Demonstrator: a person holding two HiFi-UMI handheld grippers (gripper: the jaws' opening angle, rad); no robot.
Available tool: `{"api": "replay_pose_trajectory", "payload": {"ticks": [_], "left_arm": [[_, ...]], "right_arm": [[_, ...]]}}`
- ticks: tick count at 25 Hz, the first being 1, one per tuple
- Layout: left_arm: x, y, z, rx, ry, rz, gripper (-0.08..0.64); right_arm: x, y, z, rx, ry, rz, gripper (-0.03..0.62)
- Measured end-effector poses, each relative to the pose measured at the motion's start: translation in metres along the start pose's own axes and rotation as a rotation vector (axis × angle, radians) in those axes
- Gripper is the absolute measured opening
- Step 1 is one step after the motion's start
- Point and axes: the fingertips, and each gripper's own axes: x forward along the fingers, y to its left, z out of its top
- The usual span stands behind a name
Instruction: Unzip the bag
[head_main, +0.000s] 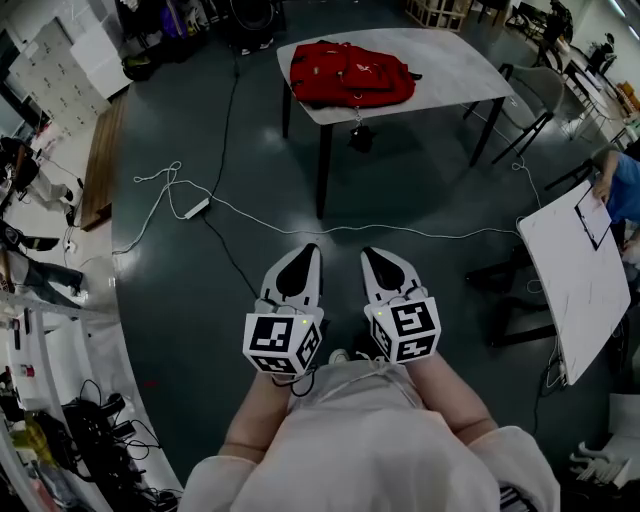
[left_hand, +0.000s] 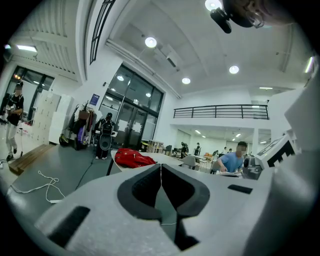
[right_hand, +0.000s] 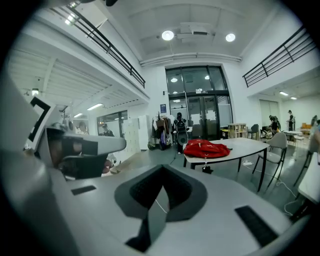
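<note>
Head view: a red fabric backpack (head_main: 350, 72) lies flat on a white rounded table with dark legs (head_main: 460, 65) at the upper centre of the frame, well apart from both grippers. The left gripper (head_main: 306, 252) and the right gripper (head_main: 371, 254) sit side by side at the lower centre, close to the person's body, with their tips pointing up the frame toward the table.

In the left gripper view the jaws are pressed together with nothing between them, and the backpack (left_hand: 132, 158) shows small at the middle left. In the right gripper view the jaws are likewise clenched and empty, with the backpack (right_hand: 205, 148) on the table just right of centre.

In the head view a thin white cable (head_main: 300, 222) trails over the dark floor between the grippers and the table. A large white board (head_main: 575, 280) leans at the right edge.
</note>
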Motion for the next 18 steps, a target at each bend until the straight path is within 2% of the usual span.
{"api": "replay_pose_trajectory", "payload": {"ticks": [11, 18], "left_arm": [[0.066, 0.018, -0.012, -0.022, 0.045, 0.041, 0.021], [0.158, 0.027, -0.006, -0.019, 0.062, 0.066, 0.021]], "right_arm": [[0.054, -0.051, -0.005, 0.047, 0.039, 0.046, 0.028], [0.115, -0.125, 0.018, 0.056, 0.044, 0.077, 0.028]]}}
